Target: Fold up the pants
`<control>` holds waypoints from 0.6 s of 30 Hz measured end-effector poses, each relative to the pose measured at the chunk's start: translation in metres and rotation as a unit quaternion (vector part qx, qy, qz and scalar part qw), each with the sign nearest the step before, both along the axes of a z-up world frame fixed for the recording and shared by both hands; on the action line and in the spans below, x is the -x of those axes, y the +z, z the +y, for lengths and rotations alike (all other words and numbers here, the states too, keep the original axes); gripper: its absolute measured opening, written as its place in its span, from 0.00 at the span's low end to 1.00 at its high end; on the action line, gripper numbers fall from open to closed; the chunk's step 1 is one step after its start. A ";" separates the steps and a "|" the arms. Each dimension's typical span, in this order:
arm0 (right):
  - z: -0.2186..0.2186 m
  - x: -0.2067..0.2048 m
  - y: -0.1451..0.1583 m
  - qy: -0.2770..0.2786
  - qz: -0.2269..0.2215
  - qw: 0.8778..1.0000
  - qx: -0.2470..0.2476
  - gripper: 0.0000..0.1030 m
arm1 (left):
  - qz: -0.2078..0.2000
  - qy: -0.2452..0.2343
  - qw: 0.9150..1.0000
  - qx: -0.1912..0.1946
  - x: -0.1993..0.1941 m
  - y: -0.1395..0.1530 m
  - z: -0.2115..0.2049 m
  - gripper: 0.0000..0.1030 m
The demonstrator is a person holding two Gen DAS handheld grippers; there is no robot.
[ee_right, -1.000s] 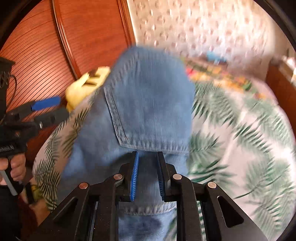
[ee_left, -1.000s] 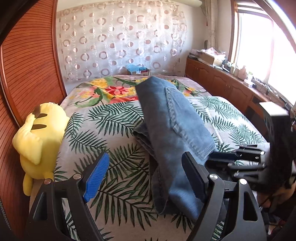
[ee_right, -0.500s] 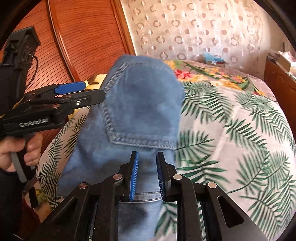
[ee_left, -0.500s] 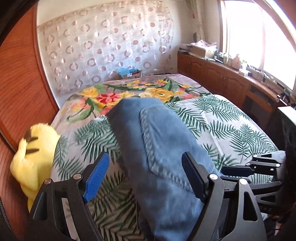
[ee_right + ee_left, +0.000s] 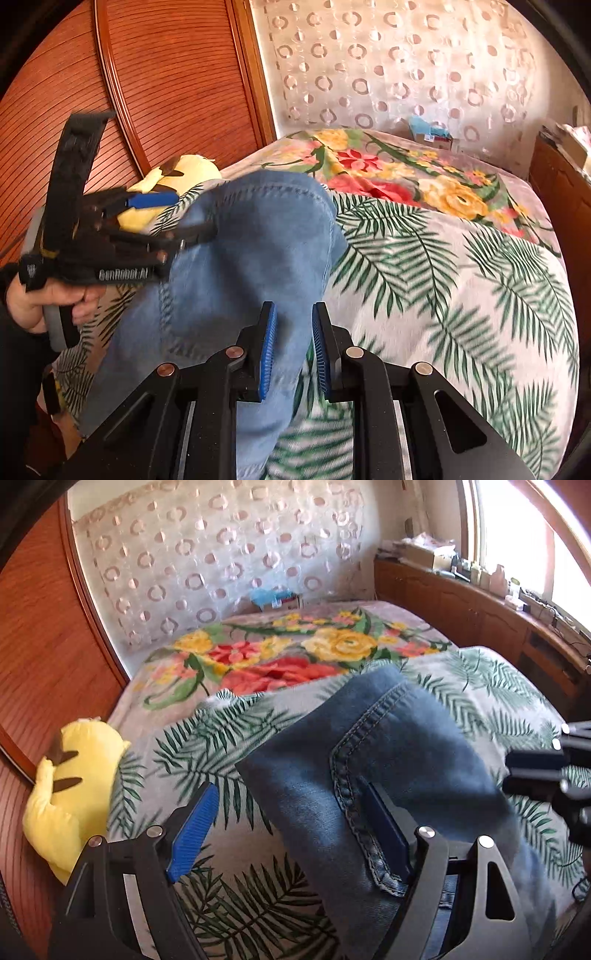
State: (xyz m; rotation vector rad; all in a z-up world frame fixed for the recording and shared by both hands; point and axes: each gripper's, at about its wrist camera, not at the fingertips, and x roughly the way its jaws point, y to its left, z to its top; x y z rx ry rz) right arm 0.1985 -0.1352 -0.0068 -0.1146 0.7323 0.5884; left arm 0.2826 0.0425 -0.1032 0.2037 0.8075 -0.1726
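Each camera is sitting just behind its own fingers, looking forward and downward along them. The left gripper view is facing up the bed toward the curtain, with denim pants close ahead. The right gripper view is facing likewise from further right, sharing pants, bed, curtain and yellow plush toy.
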 end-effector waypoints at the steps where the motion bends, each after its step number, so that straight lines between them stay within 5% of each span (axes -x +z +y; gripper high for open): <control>1: 0.003 -0.007 -0.003 0.002 0.002 1.000 0.003 0.20 | 0.006 -0.003 1.000 -0.001 -0.003 -0.005 -0.001 0.79; 18: 0.012 -0.084 -0.024 0.027 0.039 0.999 -0.026 0.69 | 0.027 -0.008 0.998 0.048 -0.015 -0.027 0.004 0.79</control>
